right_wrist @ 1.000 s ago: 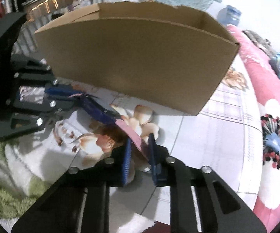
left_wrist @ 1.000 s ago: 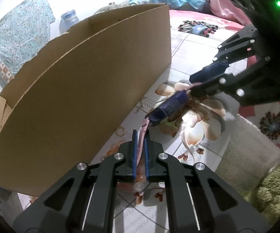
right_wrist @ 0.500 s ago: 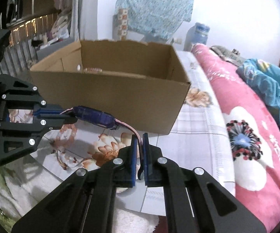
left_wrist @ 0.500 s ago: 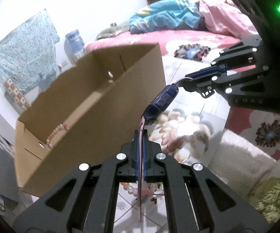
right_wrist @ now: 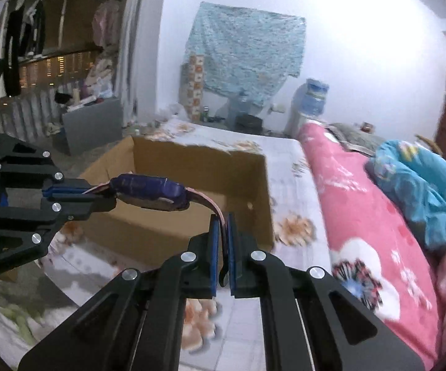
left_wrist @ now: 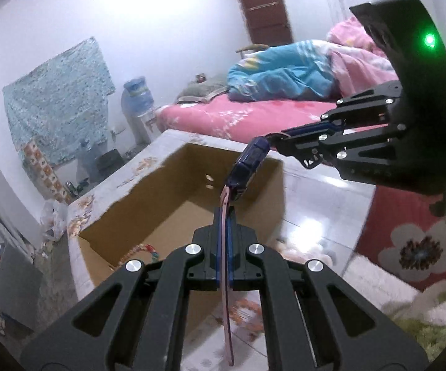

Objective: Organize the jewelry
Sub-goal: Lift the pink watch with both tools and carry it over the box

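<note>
Holding a watch (right_wrist: 150, 192) by its two pink strap ends, the left claw (left_wrist: 224, 247) and the right claw (right_wrist: 222, 249) keep it strung in the air between them, above the near edge of an open cardboard box (right_wrist: 173, 191). Each claw is pressed together on a strap end, so the dark blue body of the watch hangs free in the middle, well clear of the flowered floor sheet (right_wrist: 288, 167) the box stands on. A beaded bracelet (left_wrist: 139, 252) already lies on the box bottom.

Judging by this, the watch is meant to go into the box. The straps are thin and smooth, and the right claw pinches only a short curl near the tip; a tug from either side could pull that end out and leave the watch swinging from one strap. Letting go unevenly, or before the watch is past the box wall, would likely drop it on the sheet outside.
</note>
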`<state>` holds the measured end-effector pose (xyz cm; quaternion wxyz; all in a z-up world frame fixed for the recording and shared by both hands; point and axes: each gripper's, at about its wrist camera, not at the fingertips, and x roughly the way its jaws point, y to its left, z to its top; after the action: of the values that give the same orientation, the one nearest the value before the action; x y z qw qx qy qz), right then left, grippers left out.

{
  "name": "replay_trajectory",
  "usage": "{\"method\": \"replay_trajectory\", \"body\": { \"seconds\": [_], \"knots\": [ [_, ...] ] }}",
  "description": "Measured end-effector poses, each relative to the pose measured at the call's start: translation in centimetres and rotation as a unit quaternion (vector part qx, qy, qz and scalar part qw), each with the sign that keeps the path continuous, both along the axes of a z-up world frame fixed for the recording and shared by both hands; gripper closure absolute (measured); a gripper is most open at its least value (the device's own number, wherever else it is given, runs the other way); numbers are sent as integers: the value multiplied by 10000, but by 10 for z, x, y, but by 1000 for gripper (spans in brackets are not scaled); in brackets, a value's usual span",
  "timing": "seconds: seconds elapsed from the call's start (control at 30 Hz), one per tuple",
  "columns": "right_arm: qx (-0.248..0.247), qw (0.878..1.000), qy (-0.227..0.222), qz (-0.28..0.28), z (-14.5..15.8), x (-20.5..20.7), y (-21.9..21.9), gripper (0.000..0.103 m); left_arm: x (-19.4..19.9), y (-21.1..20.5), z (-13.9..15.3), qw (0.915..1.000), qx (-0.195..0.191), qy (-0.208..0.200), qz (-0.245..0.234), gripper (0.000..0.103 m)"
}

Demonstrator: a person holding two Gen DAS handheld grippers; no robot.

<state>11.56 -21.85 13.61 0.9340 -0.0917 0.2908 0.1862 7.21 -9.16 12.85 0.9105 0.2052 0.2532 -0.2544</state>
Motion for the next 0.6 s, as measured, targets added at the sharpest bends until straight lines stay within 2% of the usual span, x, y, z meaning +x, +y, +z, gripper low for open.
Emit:
{"method": "replay_trajectory", "body": {
  "seconds": [0.1,0.2,0.3,0.37,0.5,0.6],
  "knots": [
    [164,9983,491,260,7,43,7,98,35,17,9,9984,-278,458,155,101],
    [131,9916,1208,455,0,99,21,98,81,38,4,9902,-612,1202,373,101],
    [-103,9821,1815,487,-21,142,36,98,124,52,-14,9761,-788,1944,574,101],
    [-434,9733,2205,466,-39,169,49,98,154,58,-32,9628,-841,2479,668,101],
    [-896,9568,2733,432,-68,207,67,98,187,58,-68,9430,-727,3151,785,101],
    [-1194,9448,3022,425,-88,232,77,98,216,60,-93,9176,-834,3782,899,101]
  ]
}}
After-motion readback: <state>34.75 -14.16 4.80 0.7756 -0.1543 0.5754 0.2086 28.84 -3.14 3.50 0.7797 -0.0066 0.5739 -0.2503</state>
